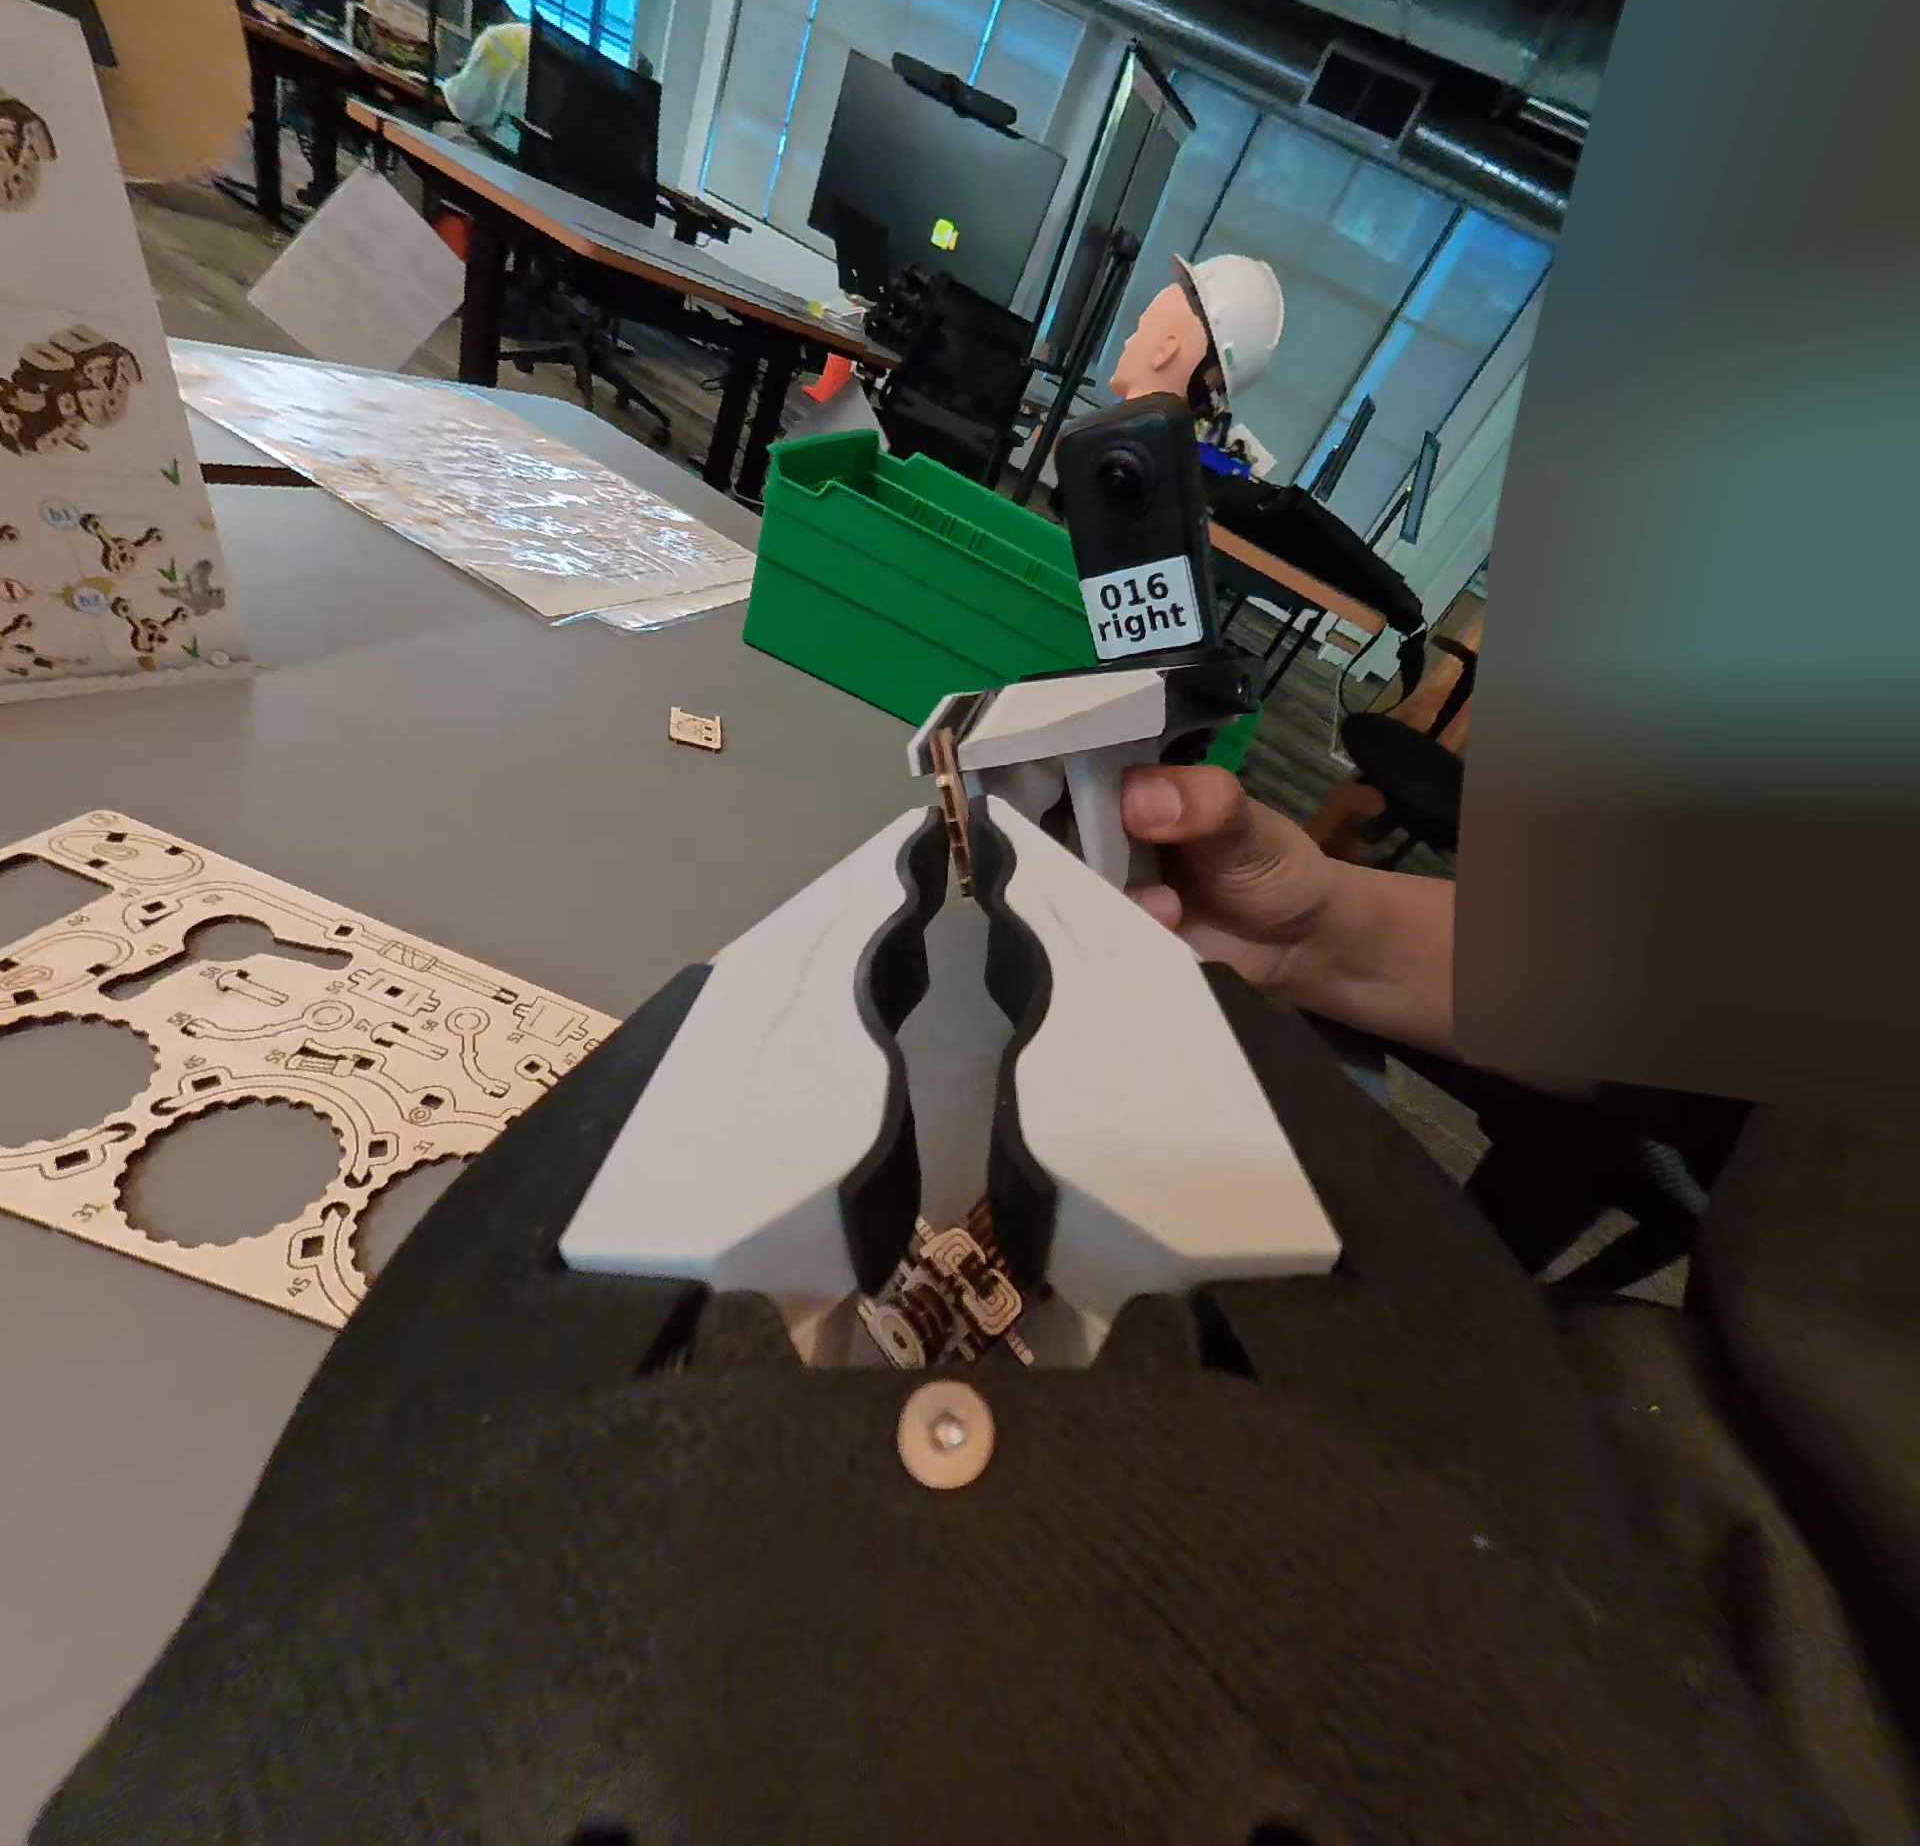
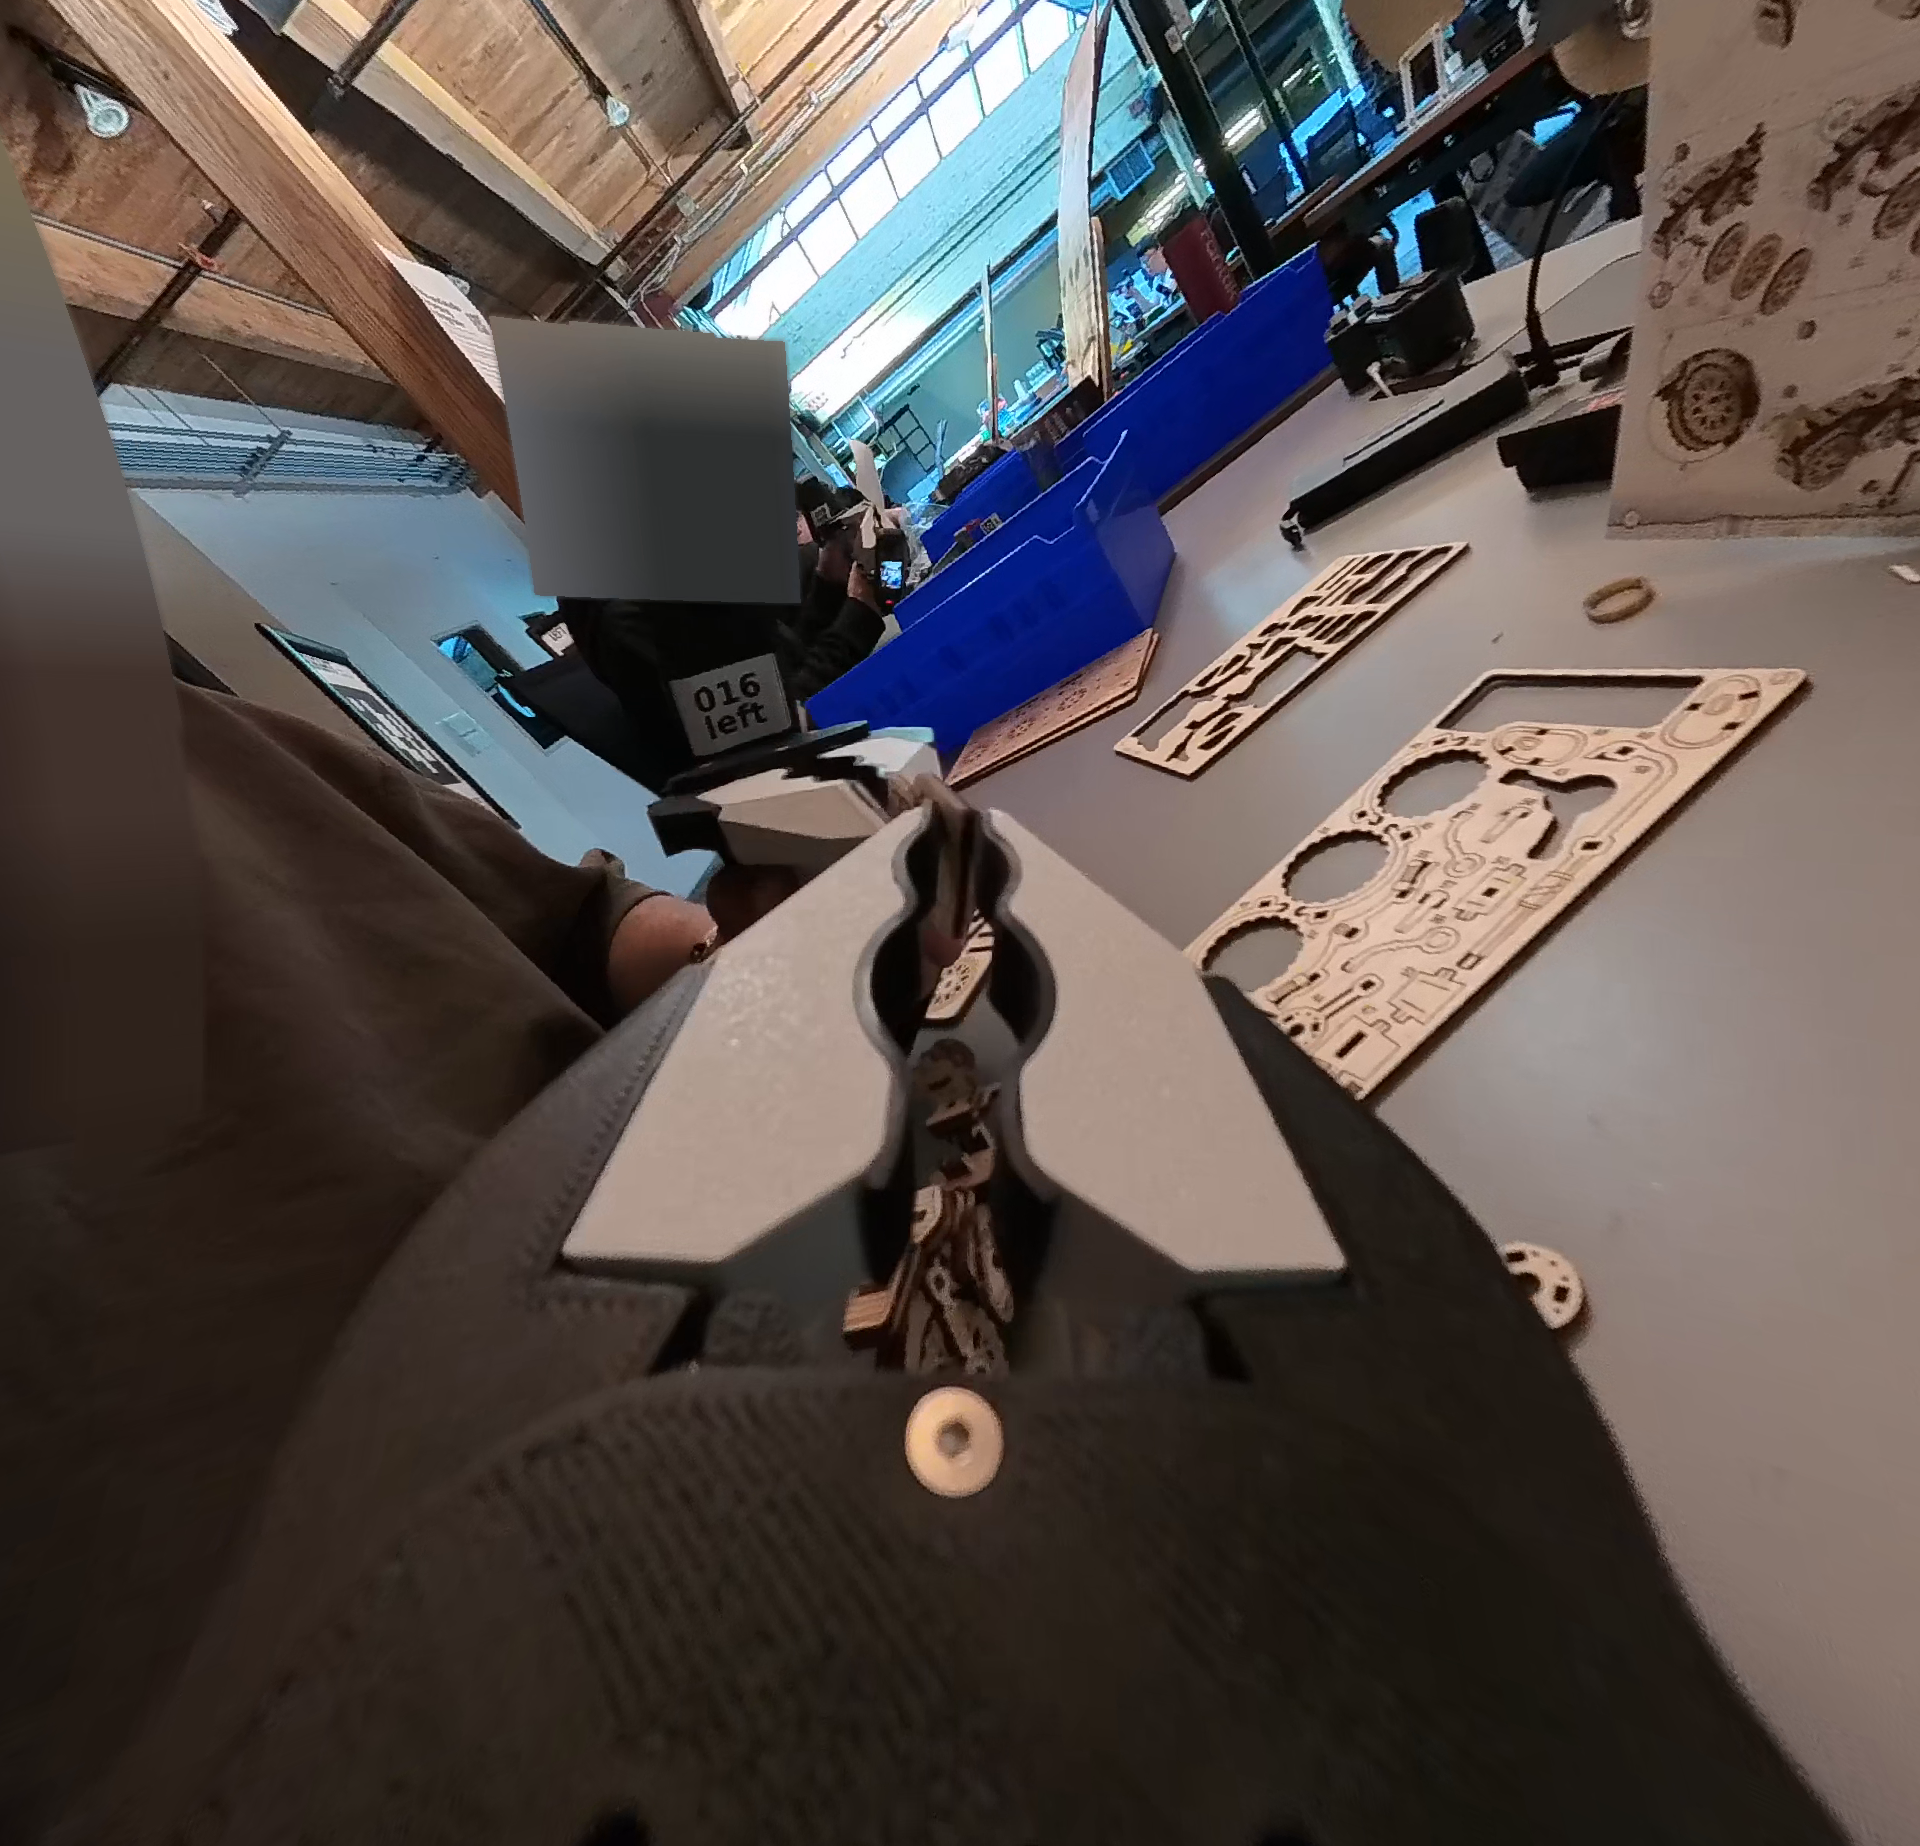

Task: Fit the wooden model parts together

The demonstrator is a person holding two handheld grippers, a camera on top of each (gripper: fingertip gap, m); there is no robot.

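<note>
In the left wrist view my left gripper (image 1: 958, 822) is closed on a thin wooden part (image 1: 962, 851) seen edge-on. My right gripper (image 1: 940, 747) comes in from behind, held by a hand (image 1: 1226, 882), and pinches the top of the same part. More of a wooden assembly (image 1: 948, 1297) shows low between my left fingers. In the right wrist view my right gripper (image 2: 951, 825) is shut on a wooden piece (image 2: 951, 871). The left gripper (image 2: 902, 773) meets it tip to tip. A darker wooden assembly (image 2: 951, 1225) shows between the right fingers.
A laser-cut wooden sheet (image 1: 208, 1069) with round cut-outs lies on the grey table (image 1: 468, 778); it also shows in the right wrist view (image 2: 1507, 861) beside a second sheet (image 2: 1288, 643). Loose bits (image 1: 696, 728) (image 2: 1548, 1277), a green bin (image 1: 904, 591), blue bins (image 2: 1039, 581) and an upright instruction sheet (image 1: 83, 394) stand around. My left and right fingertips are right by each other.
</note>
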